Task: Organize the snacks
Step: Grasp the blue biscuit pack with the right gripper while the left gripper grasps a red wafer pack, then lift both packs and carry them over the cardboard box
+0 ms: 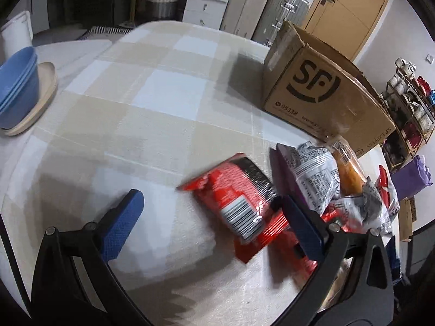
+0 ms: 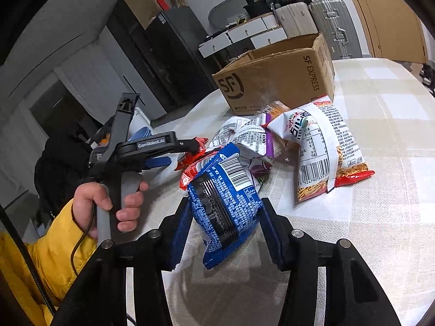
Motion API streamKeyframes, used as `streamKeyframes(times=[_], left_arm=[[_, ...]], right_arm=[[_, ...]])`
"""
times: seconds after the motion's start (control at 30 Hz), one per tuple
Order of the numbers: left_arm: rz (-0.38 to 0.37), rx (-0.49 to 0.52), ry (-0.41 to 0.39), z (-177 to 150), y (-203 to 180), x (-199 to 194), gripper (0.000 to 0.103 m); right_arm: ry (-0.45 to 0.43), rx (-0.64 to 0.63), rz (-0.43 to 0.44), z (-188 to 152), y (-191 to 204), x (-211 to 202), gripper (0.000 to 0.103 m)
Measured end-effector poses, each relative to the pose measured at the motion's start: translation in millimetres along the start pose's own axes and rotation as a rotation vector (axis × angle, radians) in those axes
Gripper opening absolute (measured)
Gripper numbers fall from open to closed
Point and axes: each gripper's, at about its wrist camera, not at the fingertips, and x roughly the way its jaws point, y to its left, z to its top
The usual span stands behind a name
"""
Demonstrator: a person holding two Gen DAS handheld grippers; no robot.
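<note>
My right gripper (image 2: 225, 222) is shut on a blue snack packet (image 2: 225, 201) and holds it above the table. Behind it lies a pile of snack bags: a white and red noodle snack bag (image 2: 323, 146) and a white and purple bag (image 2: 250, 135). My left gripper (image 1: 209, 214) is open low over the table, its right finger beside a red snack packet (image 1: 239, 198). The left gripper also shows in the right wrist view (image 2: 187, 146), held by a hand. A white and purple bag (image 1: 310, 171) lies behind the red one. An open cardboard box (image 1: 320, 95) stands behind the pile; it also shows in the right wrist view (image 2: 277, 78).
The table wears a beige checked cloth (image 1: 163, 95). Blue bowls (image 1: 16, 89) on a beige plate (image 1: 40, 103) sit at the far left. Suitcases (image 1: 285, 8) and white drawers (image 1: 206, 0) stand behind the table. A shelf with cups (image 1: 410, 100) is at the right.
</note>
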Motion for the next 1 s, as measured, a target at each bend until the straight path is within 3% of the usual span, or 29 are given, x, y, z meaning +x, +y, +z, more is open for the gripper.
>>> streamKeyframes(times=[0.1, 0.2, 0.23, 0.37, 0.53, 0.77, 1.0], left_arm=[[0.013, 0.026, 0.000, -1, -6, 3, 0.093], [0.018, 0.079, -0.011, -5, -15, 0, 0.063], [0.012, 0.092, -0.011, -8, -16, -1, 0.046], [-0.012, 0.138, -0.002, -14, -22, -6, 0.041], [-0.032, 0.128, -0.008, -21, -13, -18, 0.040], [-0.046, 0.162, -0.103, -38, -14, -71, 0.040], [-0.034, 0.245, -0.200, -63, -34, -129, 0.040]], right_arm=[[-0.006, 0.016, 0.010, -1, -4, -3, 0.050], [-0.008, 0.017, 0.015, 0, -5, -5, 0.050], [-0.009, 0.016, 0.015, 0, -5, -6, 0.050], [-0.025, 0.018, 0.018, 0, -5, -8, 0.050], [-0.053, 0.001, -0.001, -2, -1, -15, 0.050], [-0.075, -0.028, -0.017, -5, 19, -30, 0.050], [-0.163, -0.032, -0.008, 9, 42, -69, 0.050]])
